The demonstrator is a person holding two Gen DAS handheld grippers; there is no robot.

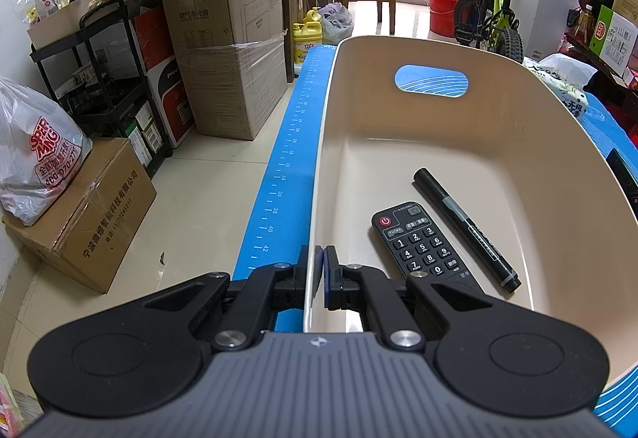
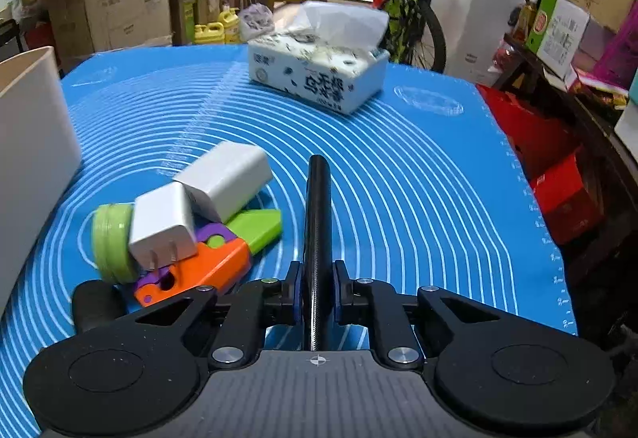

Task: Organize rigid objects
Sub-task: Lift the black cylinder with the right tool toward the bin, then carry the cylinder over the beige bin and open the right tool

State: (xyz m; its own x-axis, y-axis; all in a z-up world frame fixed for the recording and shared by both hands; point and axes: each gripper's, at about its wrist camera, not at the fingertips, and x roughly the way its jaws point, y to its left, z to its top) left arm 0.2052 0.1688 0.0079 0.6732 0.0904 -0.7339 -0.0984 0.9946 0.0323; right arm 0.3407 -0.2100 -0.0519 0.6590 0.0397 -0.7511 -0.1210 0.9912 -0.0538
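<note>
1. Risk: right gripper pinches a thin black slab edge-on, lower centre; it could twist or slip out.
2. Left gripper clamps the beige bin wall; a tug could tip it.
3. Remote and marker lie in the bin, lower right.
4. Chargers piled on the tabletop mat, left.

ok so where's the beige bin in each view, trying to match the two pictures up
Left wrist: the beige bin fills the centre and right, its near-left wall clamped in the left gripper, with a remote control and black marker inside.
Right wrist: only one outer wall of the bin shows, at the left edge.
Shared landmark: the tissue pack on the blue mat.
</note>
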